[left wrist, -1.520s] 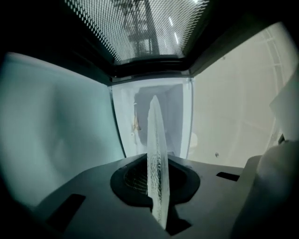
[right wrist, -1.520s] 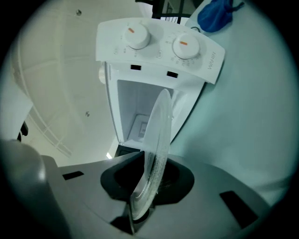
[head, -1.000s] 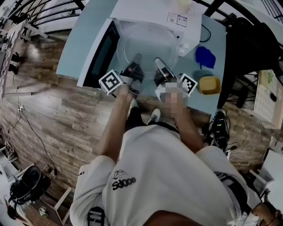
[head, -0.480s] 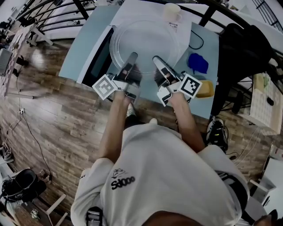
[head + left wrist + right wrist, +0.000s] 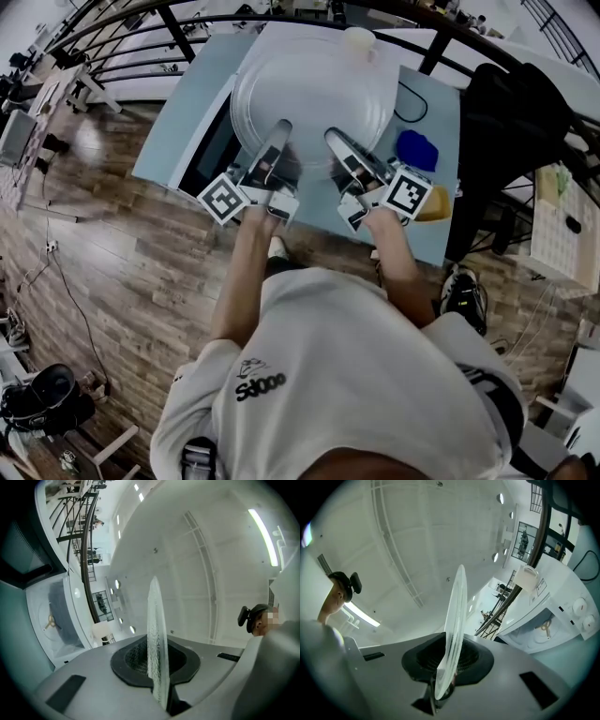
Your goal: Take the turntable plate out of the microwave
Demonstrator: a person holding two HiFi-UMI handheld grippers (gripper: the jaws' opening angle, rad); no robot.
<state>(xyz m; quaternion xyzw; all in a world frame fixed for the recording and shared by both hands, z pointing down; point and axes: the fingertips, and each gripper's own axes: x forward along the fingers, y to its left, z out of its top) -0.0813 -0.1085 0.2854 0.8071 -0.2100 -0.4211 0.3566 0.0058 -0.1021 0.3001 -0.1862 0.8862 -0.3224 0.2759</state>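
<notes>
the turntable plate now rides higher than a second ago, clear above the open microwave, its near rim clamped between the narrow jaws of the left gripper and right gripper; extraction appears complete.

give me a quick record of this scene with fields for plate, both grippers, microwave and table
microwave: white microwave, door open, no plate in its cavity
plate: round clear glass turntable plate, held in the air, outside the microwave
left gripper: shut on the plate's near rim
right gripper: shut on the near rim, beside the left
table: pale blue table, bearing a crumpled blue item and a yellow container
</notes>
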